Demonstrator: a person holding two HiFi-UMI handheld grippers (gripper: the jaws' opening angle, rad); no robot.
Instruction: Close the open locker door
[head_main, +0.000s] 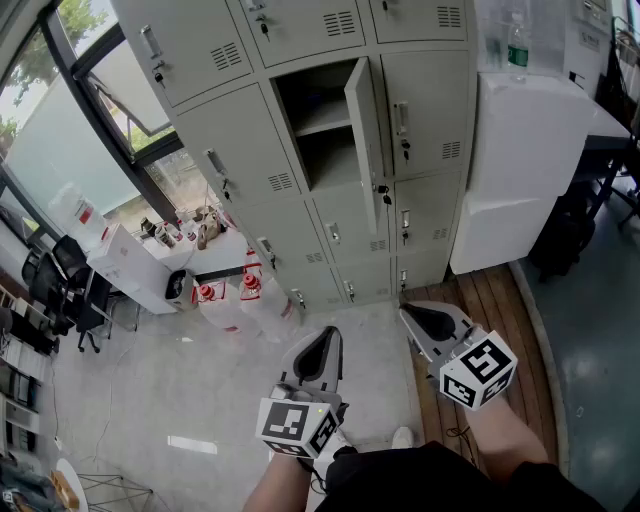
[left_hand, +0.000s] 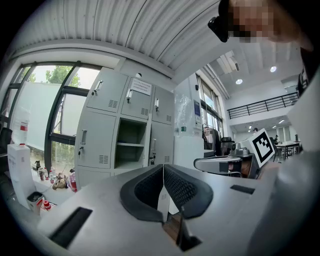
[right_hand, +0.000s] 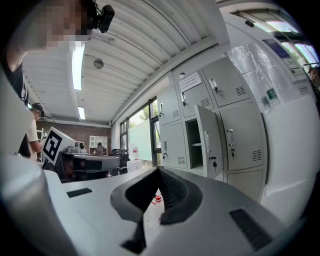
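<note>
Both tools were pinched shut with nothing in them: the left gripper (head_main: 320, 350) and the right gripper (head_main: 428, 320) were held level, well short of the locker bank (head_main: 250, 150). The open locker door (head_main: 365, 140) hung in the bank's middle column, hinged on its right side and swung out toward them. It was probably thin sheet metal, light and stiff, so a push on its flat face near the free edge looked best.

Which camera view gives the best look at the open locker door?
The right gripper view: the open locker door shows its outer face, handle and hanging key. The head view shows it from above, foreshortened. The left gripper view shows mainly the open compartment; the door itself is hard to make out.
</note>
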